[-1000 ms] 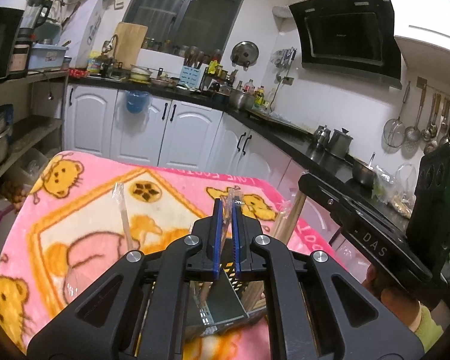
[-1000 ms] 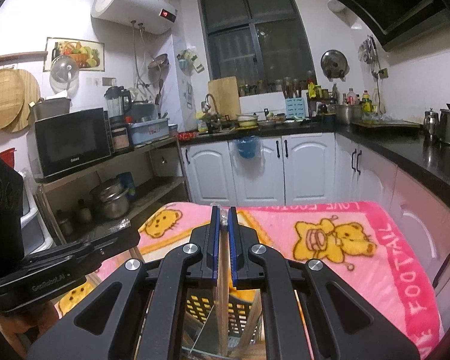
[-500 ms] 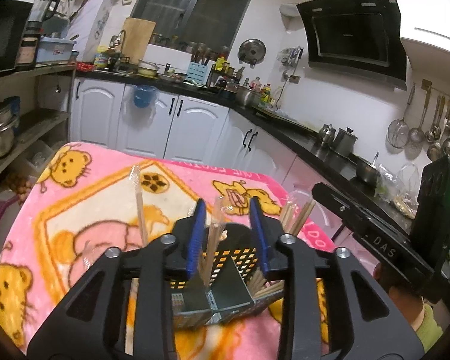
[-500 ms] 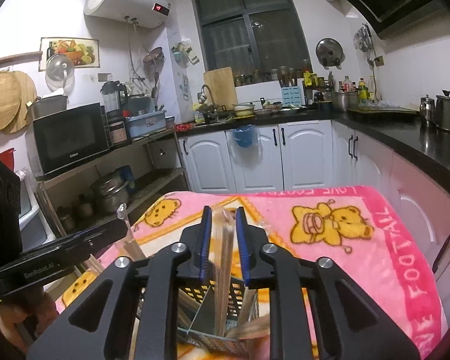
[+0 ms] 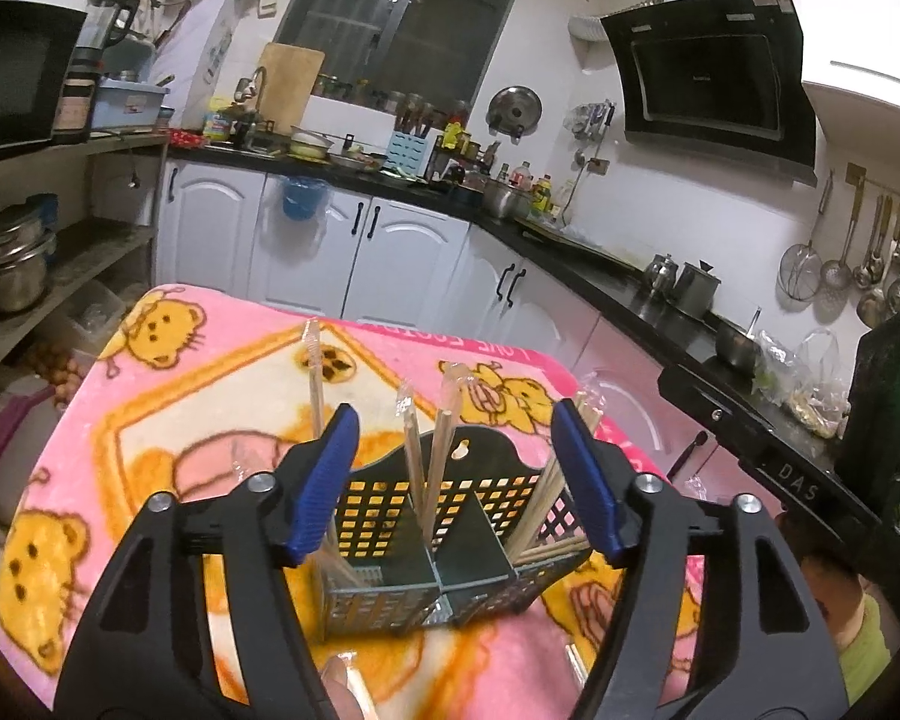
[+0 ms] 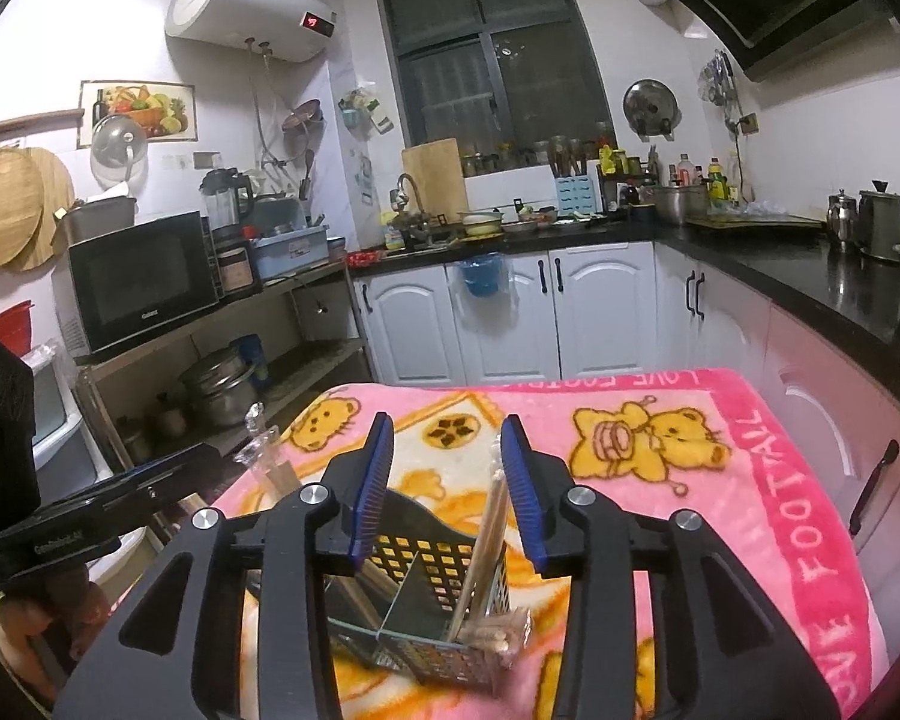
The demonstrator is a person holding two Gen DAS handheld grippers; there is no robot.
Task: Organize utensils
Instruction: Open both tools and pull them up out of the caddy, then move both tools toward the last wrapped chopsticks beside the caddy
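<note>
Within 1 second both grippers had gone from pinching wrapped wooden chopsticks [image 5: 435, 474] to spread wide and empty: the left gripper [image 5: 455, 480] and right gripper [image 6: 447, 483] each hung above the black perforated plastic utensil caddy [image 5: 438, 534] on the pink bear-print blanket [image 5: 168, 420], at 6 o'clock in both views. The chopsticks stood upright in its compartments, so that drop looked finished.

Home kitchen, lived-in. L-shaped run of white cabinets [image 6: 504, 312] under a black countertop [image 6: 810, 264], sink tap [image 6: 405, 189] below the far window [image 6: 486, 42]. Range hood [image 5: 714, 78] on the right wall, ladles and strainers [image 5: 858, 264] hanging near it. Left side: microwave [image 6: 141, 276] and blender [image 6: 225, 204] on an open shelf, pots [image 6: 219, 387] below. Electric water heater [image 6: 252, 3] mounted high. Near table covered with a pink bear blanket [image 6: 720, 456].
</note>
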